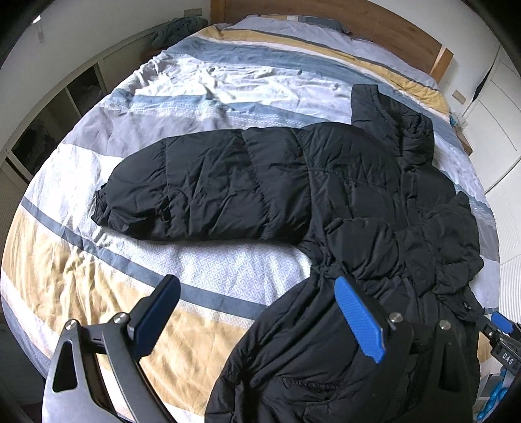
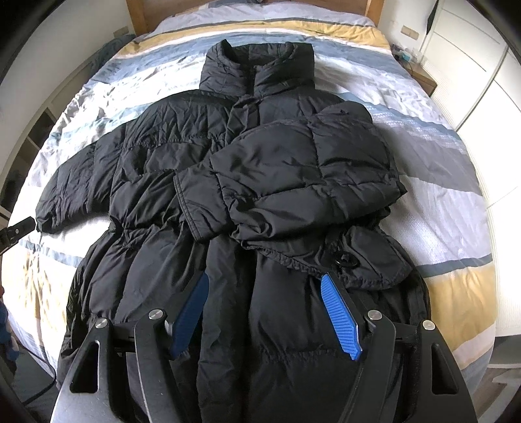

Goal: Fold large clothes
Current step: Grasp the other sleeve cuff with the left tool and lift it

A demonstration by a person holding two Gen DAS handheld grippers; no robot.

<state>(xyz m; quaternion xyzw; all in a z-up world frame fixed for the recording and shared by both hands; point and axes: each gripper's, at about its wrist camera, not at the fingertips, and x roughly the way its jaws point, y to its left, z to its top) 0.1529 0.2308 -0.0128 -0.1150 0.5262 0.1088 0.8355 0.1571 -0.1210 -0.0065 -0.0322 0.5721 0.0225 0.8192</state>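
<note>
A large black puffer jacket lies face up on the bed, collar toward the headboard. Its right sleeve is folded across the chest. Its left sleeve lies stretched out sideways on the bedspread. My left gripper is open and empty, above the bed between the outstretched sleeve and the jacket's lower part. My right gripper is open and empty, above the jacket's lower front near the waist drawcord. The right gripper's tip also shows in the left wrist view.
The bed has a striped blue, white and yellow cover and a wooden headboard. Open shelves stand along the left wall. White cupboards and a small bedside table are on the right.
</note>
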